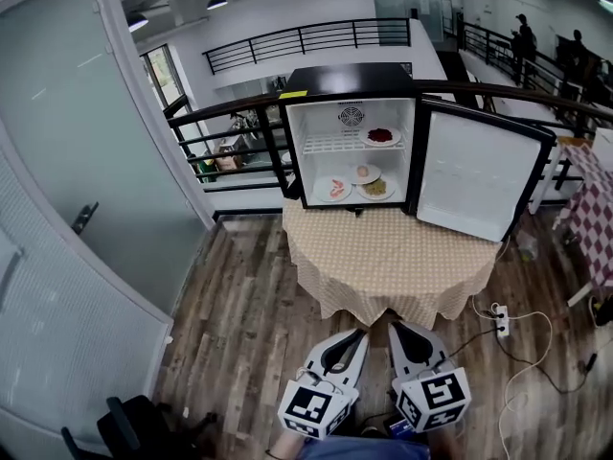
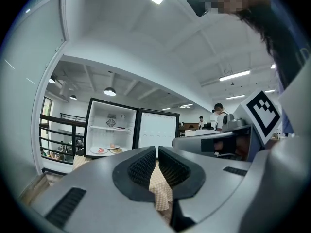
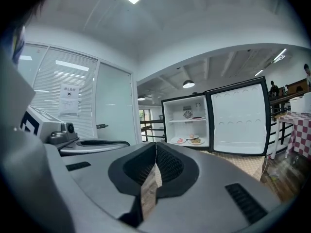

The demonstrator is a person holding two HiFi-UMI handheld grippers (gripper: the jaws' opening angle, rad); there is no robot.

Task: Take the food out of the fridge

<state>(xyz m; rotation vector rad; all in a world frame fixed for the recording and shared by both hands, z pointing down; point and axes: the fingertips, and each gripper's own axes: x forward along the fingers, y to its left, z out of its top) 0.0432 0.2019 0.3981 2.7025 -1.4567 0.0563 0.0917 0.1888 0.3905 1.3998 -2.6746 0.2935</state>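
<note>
Plainly, the fridge (image 1: 351, 77) stood at the far edge of the round tabletop (image 1: 393, 252), with its door (image 1: 477, 175) swung wide to the right. All the food sat inside it. A plate of red food (image 1: 381, 136) lay on the wire shelf (image 1: 330, 145), toward the shelf's right end. Three more plates lay on the fridge bottom. A plate of pink pieces (image 1: 334, 189) was at the left front and a plate with a pale round item (image 1: 364, 172) sat behind the middle. A plate with a yellowish heap (image 1: 376, 190) was at the right front. The last two lay just beside each other; whether they touched could not be told. A beige checked cloth (image 1: 330, 290) covered the tabletop and hung over its edges.

The left gripper (image 1: 360, 333) and the right gripper (image 1: 394, 326) were held side by side just off the near edge of the tabletop, above the wood floor (image 1: 239, 305). Both pointed toward the fridge and were well apart from it. The left fingers (image 2: 144, 166) were pressed together with nothing between them. The right fingers (image 3: 167, 164) were likewise together and held nothing.

A white power strip (image 1: 500, 319) lay on the floor near the tabletop's right edge.
</note>
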